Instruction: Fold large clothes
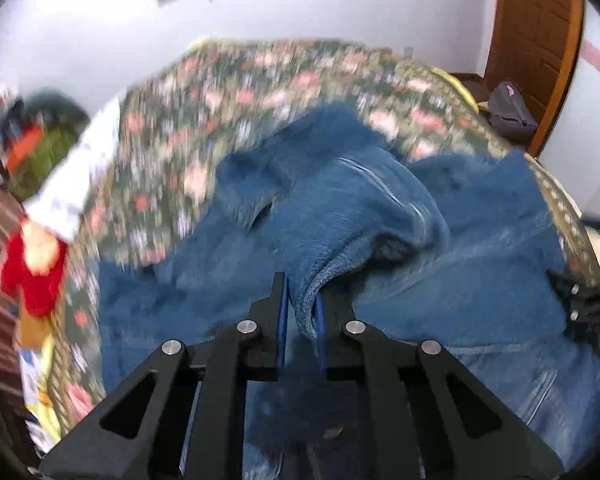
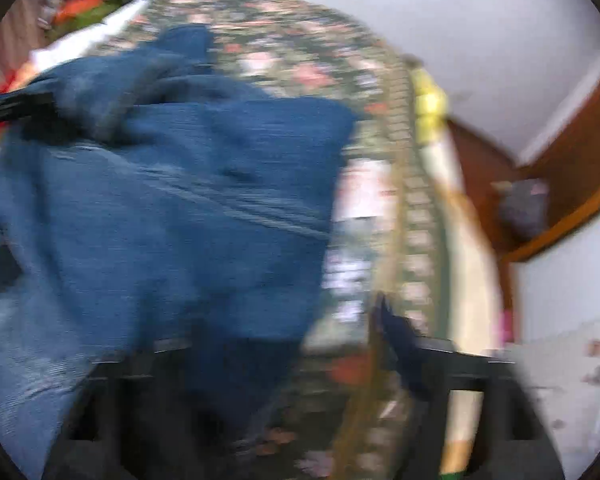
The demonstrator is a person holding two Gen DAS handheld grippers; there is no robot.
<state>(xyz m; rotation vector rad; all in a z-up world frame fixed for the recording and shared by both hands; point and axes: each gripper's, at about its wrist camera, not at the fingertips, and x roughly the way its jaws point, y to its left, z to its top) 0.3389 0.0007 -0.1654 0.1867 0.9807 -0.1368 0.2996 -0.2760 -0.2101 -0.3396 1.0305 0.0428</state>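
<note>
Left hand-held gripper [image 1: 302, 312] pinches a ridge of the big blue fleecy garment [image 1: 380, 240], which sprawls ahead and rightward; my right one's grip seems hidden by blur.

- Soft, even indoor light, no glare
- Left wrist view: black two-finger gripper [image 1: 302, 312] sharp, floral patterned bedspread [image 1: 228, 92] smeared
- Right wrist view: heavy motion blur throughout
- Fisheye bends edges, dark corners
</note>
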